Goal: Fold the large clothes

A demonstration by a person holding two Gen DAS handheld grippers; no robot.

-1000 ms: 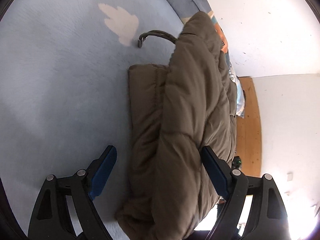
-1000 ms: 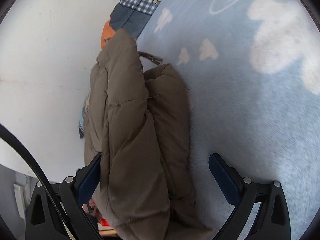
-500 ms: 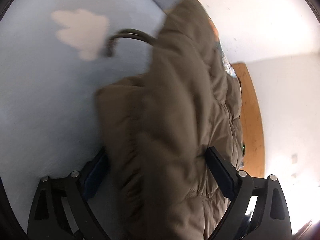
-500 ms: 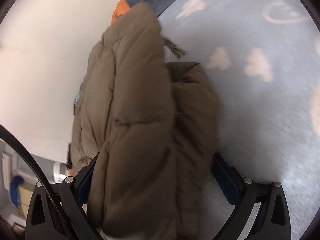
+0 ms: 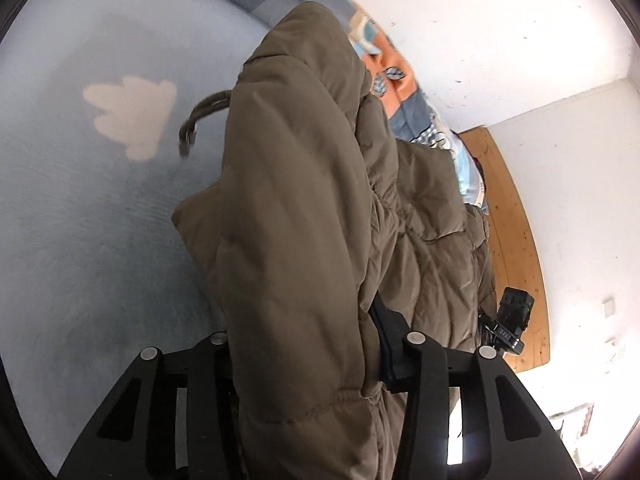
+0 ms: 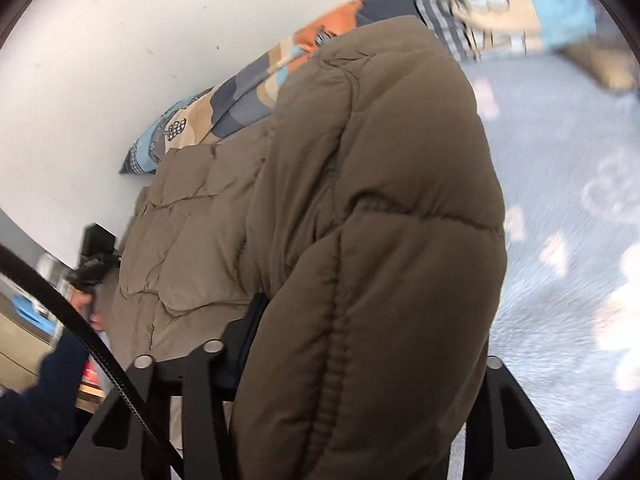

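both grippers were spread wide a sec ago; now left gripper (image 5: 304, 360) and right gripper (image 6: 360, 364) jaws are closing, each pinching a thick fold of the brown puffer jacket (image 5: 304, 208), bunched on the blue cloud-print blanket (image 5: 80, 220) and lifting, prob for next fold. only left view shows the drawcord (image 5: 200, 116); right view shows a hand (image 6: 86, 304).

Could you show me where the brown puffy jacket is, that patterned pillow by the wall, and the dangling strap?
Brown puffy jacket (image 6: 380, 208): right wrist view, on its quilted top fold.
Patterned pillow (image 6: 244, 92): right wrist view, on its blue-grey patch by the wall.
Strap (image 5: 200, 114): left wrist view, on its curved middle above the blanket.
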